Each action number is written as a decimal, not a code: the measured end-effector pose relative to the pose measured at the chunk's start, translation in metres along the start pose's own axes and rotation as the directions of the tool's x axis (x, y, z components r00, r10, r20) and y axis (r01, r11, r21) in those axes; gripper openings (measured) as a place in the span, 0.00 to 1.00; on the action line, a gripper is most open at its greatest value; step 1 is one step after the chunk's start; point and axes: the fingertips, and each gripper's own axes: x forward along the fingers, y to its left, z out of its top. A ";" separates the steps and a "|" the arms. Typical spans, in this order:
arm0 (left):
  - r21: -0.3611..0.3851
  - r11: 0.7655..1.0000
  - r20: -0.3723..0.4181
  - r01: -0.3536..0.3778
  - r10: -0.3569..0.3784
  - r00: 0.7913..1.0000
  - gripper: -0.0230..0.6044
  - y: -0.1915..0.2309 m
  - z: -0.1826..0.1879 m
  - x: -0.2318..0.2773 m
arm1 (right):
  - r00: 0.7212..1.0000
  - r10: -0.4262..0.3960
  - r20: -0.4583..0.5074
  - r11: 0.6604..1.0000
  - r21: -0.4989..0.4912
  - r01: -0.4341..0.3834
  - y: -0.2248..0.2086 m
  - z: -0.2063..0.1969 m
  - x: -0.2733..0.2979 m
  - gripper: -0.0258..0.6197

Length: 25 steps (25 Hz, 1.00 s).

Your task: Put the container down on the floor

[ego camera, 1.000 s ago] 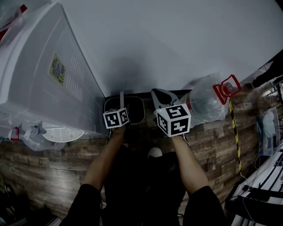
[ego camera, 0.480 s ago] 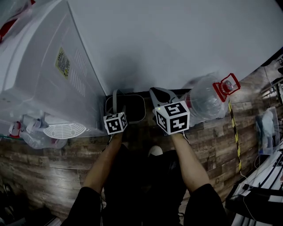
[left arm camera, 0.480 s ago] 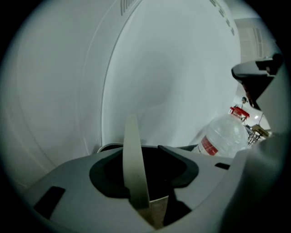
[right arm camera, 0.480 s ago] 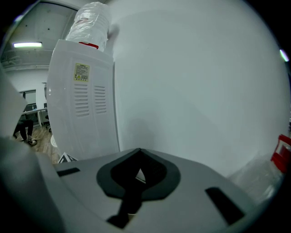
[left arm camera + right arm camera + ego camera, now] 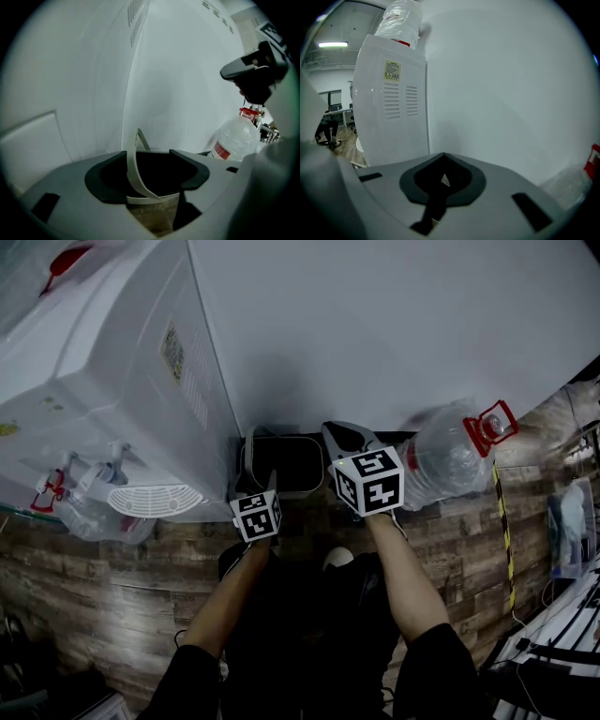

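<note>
The dark container stands on the wooden floor against the white wall, its white handle leaning to the left. My left gripper sits just in front of it, and its jaws are opening. In the left gripper view the handle curves up between the wide-apart jaws of that gripper without touching either pad, with the container's dark inside behind it. My right gripper hangs at the container's right side. Seen in its own view, the right gripper has its jaws together, with nothing seen between them.
A white water dispenser stands close on the container's left, also seen in the right gripper view. A large clear water bottle with a red cap lies to the right. Yellow-black tape runs along the floor. My shoe is below.
My left gripper has let go of the container's handle, opened wide and drawn back toward me. The handle has leaned over to the left. The right gripper has hardly moved.
</note>
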 end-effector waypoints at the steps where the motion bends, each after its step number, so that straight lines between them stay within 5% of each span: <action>1: 0.005 1.000 0.008 0.007 -0.007 1.000 0.48 -0.002 0.000 -0.004 | 1.000 0.004 -0.001 1.000 -0.002 -0.004 0.003 0.000 0.001 0.06; 7: 0.028 0.998 0.046 0.054 -0.055 0.997 0.47 -0.009 0.009 -0.014 | 1.000 0.016 0.004 1.000 -0.020 -0.016 0.016 0.005 0.002 0.06; 13: 0.108 0.993 0.101 0.043 -0.054 0.993 0.09 -0.015 0.023 -0.024 | 1.000 0.000 0.020 1.000 -0.030 0.000 0.013 0.008 -0.003 0.06; 25: 0.164 0.971 0.070 0.177 -0.190 0.979 0.06 -0.068 0.051 -0.023 | 0.991 -0.107 0.075 0.994 0.025 0.106 -0.028 0.006 -0.012 0.06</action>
